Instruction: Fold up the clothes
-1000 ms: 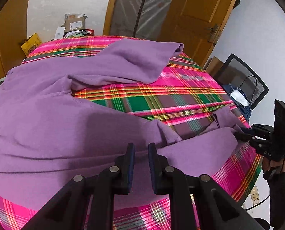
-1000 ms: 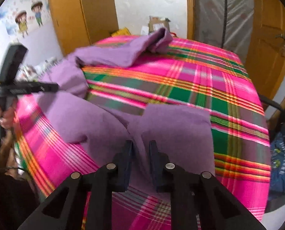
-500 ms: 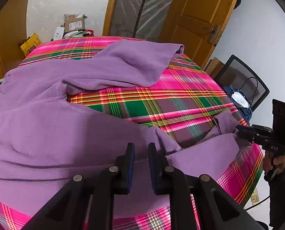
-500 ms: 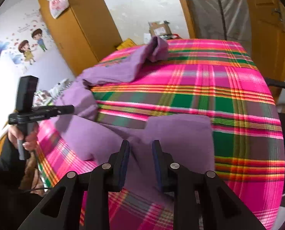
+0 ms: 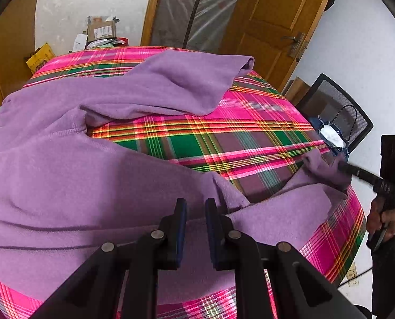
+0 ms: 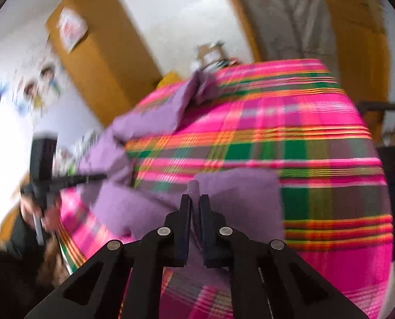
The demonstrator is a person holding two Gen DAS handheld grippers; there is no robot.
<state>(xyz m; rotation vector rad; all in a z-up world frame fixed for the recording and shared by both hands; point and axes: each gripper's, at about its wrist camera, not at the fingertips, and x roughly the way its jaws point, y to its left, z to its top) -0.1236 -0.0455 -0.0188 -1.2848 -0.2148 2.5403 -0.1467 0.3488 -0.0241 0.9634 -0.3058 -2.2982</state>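
A purple fleece sweater [image 5: 78,186] lies spread over a table under a pink and green plaid cloth [image 5: 250,143], one sleeve thrown toward the far side. My left gripper [image 5: 195,204] hovers low over the sweater's near part. Its fingers stand apart and only flat fabric shows in the gap. In the blurred right wrist view my right gripper [image 6: 195,199] has its jaws closing on a pinch of the sweater's [image 6: 237,191] right flap, and a nub of cloth sticks out past the tips. The left wrist view shows the right gripper [image 5: 341,167] lifting that flap at the table's right edge.
A black mesh chair [image 5: 335,106] with a blue bag [image 5: 330,135] stands beyond the table's right edge. A wooden door [image 5: 272,26] and cardboard boxes [image 5: 101,29] are behind the table. An orange-brown wardrobe [image 6: 99,61] stands at the left. A hand [image 5: 381,220] holds the right gripper's handle.
The right gripper rolled, moved in and narrowed from open to pinching the sweater's right flap, which now stands raised. The left gripper stayed where it was with the same gap.
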